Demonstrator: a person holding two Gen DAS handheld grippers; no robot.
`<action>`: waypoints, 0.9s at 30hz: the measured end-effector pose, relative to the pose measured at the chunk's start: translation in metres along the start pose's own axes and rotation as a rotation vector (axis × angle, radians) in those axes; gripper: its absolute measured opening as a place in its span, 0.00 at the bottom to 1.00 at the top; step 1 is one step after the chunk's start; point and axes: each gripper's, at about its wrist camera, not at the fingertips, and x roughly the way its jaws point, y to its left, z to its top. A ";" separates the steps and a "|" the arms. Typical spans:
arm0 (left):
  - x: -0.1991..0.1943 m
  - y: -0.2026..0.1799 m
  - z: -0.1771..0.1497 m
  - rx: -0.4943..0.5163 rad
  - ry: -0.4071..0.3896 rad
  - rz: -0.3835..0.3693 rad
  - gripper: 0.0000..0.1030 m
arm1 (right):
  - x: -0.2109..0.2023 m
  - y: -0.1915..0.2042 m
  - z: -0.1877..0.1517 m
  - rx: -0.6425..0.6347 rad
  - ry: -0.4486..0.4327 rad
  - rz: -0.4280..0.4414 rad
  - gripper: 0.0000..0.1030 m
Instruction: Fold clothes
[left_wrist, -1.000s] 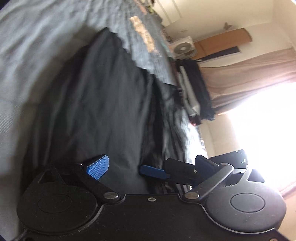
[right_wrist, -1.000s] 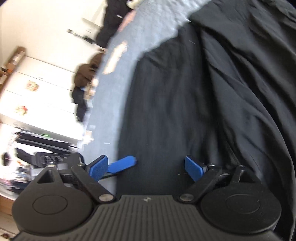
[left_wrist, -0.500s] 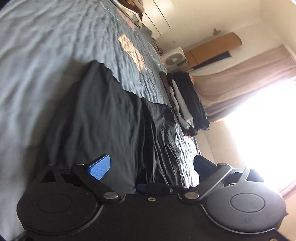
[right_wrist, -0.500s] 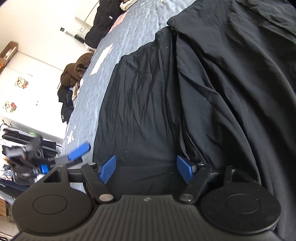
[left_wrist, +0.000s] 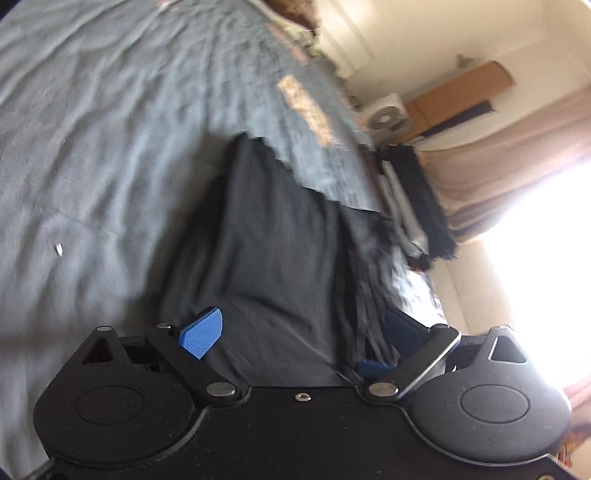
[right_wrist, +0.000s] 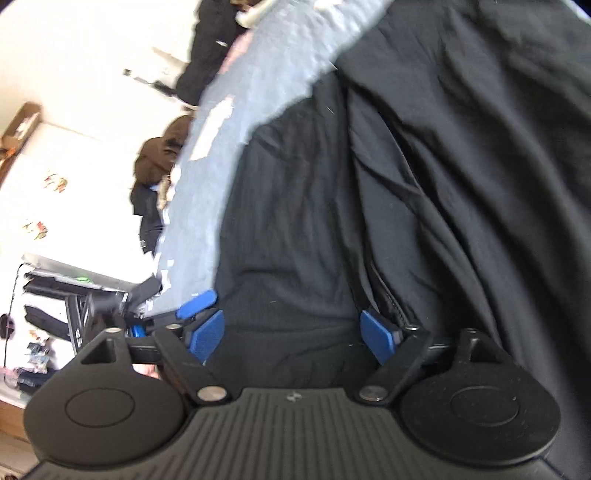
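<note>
The black garment (left_wrist: 266, 258) lies flat on the grey bed (left_wrist: 92, 147), at 12 o'clock from both tongs. The left gripper (left_wrist: 303, 332) is wide open, holding nothing. The right gripper (right_wrist: 291, 332) is opening, pads off the cloth. Next, I think, each must pinch an edge for a fold.

Matt black cloth garment (right_wrist: 424, 184)

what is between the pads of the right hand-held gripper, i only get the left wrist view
Observer: The wrinkled black fabric garment lies between them. The right hand-held gripper has its jaws opening, and the pads are not pressing the cloth.
Operator: does the cloth end just past that gripper
Observer: No. It spreads on in deep folds and fills the right half of the right wrist view.
Operator: anything on the other side
Observer: A heap of brown clothing sits beyond the edge of the pale blue bedsheet.
</note>
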 end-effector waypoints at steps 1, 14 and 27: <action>-0.010 -0.013 -0.011 0.016 -0.013 -0.022 0.98 | -0.014 0.004 -0.001 -0.023 -0.010 0.001 0.85; 0.096 -0.151 -0.179 -0.045 0.088 -0.319 1.00 | -0.158 -0.041 -0.038 -0.133 0.054 -0.081 0.92; 0.153 -0.116 -0.230 -0.058 0.155 -0.087 0.69 | -0.189 -0.124 -0.058 -0.062 0.077 -0.095 0.92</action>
